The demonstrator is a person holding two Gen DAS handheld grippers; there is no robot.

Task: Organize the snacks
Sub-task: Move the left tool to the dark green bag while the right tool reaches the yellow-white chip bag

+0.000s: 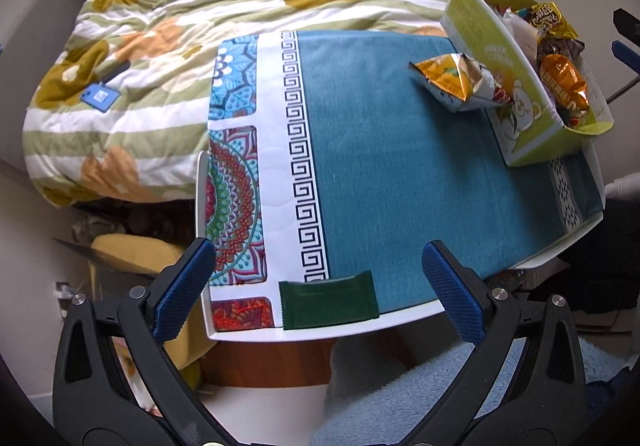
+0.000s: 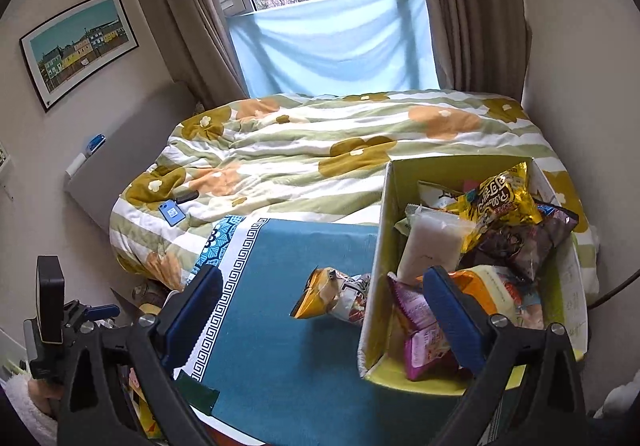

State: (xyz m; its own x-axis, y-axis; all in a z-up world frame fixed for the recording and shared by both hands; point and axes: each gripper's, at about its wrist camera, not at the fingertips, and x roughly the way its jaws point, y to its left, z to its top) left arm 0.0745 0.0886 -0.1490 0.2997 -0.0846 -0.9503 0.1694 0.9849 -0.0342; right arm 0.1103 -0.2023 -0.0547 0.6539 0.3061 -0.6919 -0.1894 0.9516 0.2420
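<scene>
A dark green snack packet (image 1: 328,300) lies at the near edge of the teal-clothed table (image 1: 400,166). My left gripper (image 1: 316,286) is open and empty, its jaws spread on either side of the packet and just short of it. An orange and white snack bag (image 1: 456,82) lies on the cloth beside a lime green box (image 1: 532,134) full of snacks. In the right wrist view the same box (image 2: 374,286), the orange bag (image 2: 332,298) and the green packet (image 2: 198,392) show. My right gripper (image 2: 320,314) is open and empty, above the box's near left corner.
A floral quilt (image 1: 160,46) covers the bed behind the table, with a blue phone (image 1: 98,96) on it. The box holds a gold bag (image 2: 500,202), a white pouch (image 2: 432,242) and a pink packet (image 2: 420,330). A window with curtains stands beyond the bed.
</scene>
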